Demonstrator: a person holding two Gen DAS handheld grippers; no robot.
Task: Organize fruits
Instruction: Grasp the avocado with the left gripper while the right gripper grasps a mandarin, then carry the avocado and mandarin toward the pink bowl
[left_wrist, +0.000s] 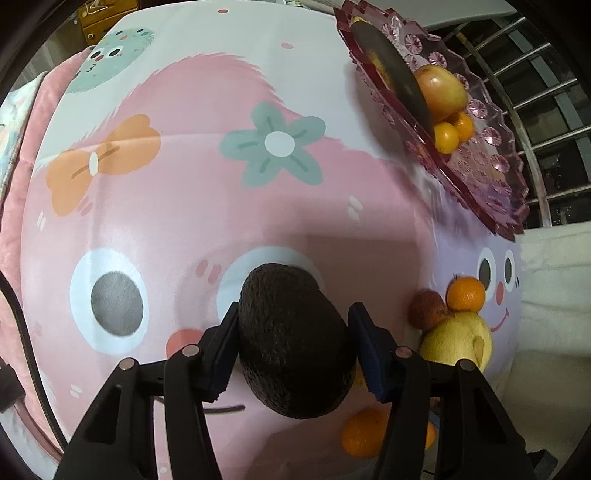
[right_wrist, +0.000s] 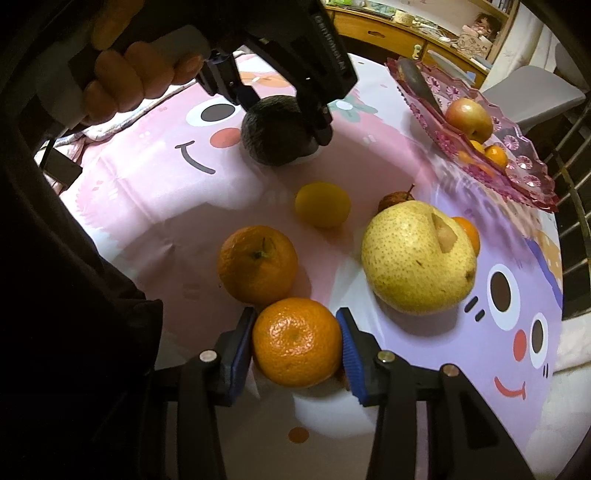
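My left gripper (left_wrist: 293, 347) is shut on a dark avocado (left_wrist: 293, 343), held just above the cartoon tablecloth; it also shows in the right wrist view (right_wrist: 275, 134). My right gripper (right_wrist: 297, 347) is shut on an orange (right_wrist: 297, 341) low over the cloth. A pink glass fruit tray (left_wrist: 480, 162) at the far right holds an apple (left_wrist: 441, 92), small oranges (left_wrist: 452, 133) and a dark avocado slice (left_wrist: 391, 70). Loose on the cloth lie a second orange (right_wrist: 257, 264), a lemon (right_wrist: 322, 204), a yellow pear (right_wrist: 417, 264), a small brown fruit (right_wrist: 395, 199) and another orange (right_wrist: 469, 230) behind the pear.
The table's right edge runs beside a metal railing (left_wrist: 535, 122). A pink cushion (left_wrist: 22, 177) lies at the left edge. A wooden cabinet (right_wrist: 406, 33) stands beyond the table. My left hand (right_wrist: 129, 85) grips the left tool.
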